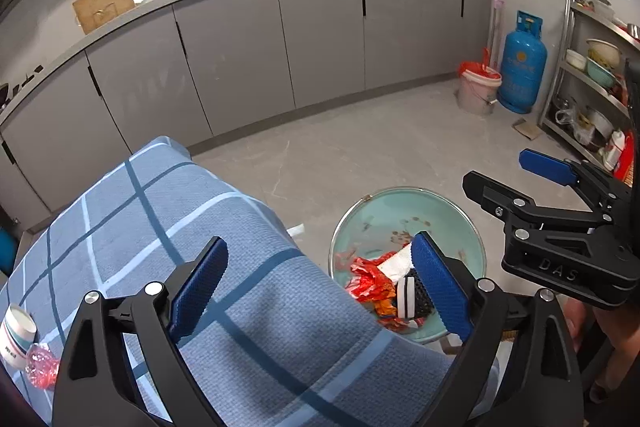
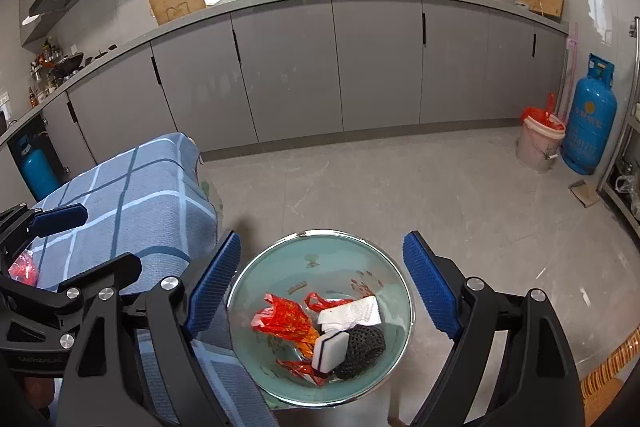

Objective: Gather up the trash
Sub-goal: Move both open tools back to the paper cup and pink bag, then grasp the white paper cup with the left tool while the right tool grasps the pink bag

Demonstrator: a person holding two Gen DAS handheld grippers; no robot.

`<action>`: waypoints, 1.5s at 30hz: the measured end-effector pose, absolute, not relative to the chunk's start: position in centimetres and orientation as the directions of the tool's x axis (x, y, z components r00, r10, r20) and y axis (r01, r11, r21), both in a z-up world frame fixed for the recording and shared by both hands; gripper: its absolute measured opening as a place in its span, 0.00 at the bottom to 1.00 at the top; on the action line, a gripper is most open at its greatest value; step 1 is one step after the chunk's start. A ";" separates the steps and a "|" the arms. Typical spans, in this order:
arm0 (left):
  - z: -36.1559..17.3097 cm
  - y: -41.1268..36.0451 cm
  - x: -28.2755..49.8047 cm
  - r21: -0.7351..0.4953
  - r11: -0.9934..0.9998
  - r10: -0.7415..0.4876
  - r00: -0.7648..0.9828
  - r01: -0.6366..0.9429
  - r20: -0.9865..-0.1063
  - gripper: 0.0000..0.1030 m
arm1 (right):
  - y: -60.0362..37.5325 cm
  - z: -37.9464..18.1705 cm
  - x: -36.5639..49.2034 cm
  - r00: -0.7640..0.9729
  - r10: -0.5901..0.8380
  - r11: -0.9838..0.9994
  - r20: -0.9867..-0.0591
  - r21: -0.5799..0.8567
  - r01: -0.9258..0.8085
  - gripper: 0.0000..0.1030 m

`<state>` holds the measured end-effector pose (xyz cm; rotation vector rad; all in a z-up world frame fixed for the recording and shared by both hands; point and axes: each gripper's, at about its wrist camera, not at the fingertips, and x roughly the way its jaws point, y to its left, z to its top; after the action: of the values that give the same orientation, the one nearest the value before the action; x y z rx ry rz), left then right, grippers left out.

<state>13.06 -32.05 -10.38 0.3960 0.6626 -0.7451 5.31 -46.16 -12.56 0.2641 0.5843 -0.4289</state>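
Note:
A teal basin (image 2: 352,259) on the floor beside the table holds red plastic wrappers (image 2: 286,321), a white tissue (image 2: 352,311), a white sponge (image 2: 330,347) and a black scrubber (image 2: 362,347). My right gripper (image 2: 322,287) is open and empty, hovering above the basin. My left gripper (image 1: 320,287) is open and empty above the blue checked tablecloth (image 1: 160,227), with its right finger over the basin (image 1: 400,211). A paper cup (image 1: 16,337) and a red crumpled wrapper (image 1: 40,367) lie on the cloth at the lower left. The right gripper (image 1: 500,175) shows in the left wrist view.
Grey kitchen cabinets (image 2: 360,67) with a sink run along the back. A white bucket with a red bag (image 2: 540,143) and a blue gas cylinder (image 2: 590,123) stand at the right wall. A metal shelf rack (image 1: 592,87) with bowls is at the far right.

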 end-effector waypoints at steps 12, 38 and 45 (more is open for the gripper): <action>-9.2 -25.2 14.5 0.074 0.765 -0.443 0.606 0.640 -0.660 0.89 | -42.7 -12.2 6.5 0.765 -0.263 0.909 -0.588 0.116 0.401 0.81; -8.3 3.9 23.5 0.369 0.898 -0.003 0.843 0.239 -0.538 0.89 | -16.6 -11.4 16.6 0.762 0.145 0.989 -0.631 0.073 -0.128 0.84; -9.7 5.0 27.1 0.336 0.874 -0.103 0.811 0.350 -0.576 0.89 | -10.8 -12.3 19.6 0.721 0.192 0.975 -0.666 0.044 -0.218 0.84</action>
<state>27.06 4.97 -9.66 0.4487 0.5788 -0.2511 19.60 -10.83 -12.32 -0.0383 0.7315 0.2267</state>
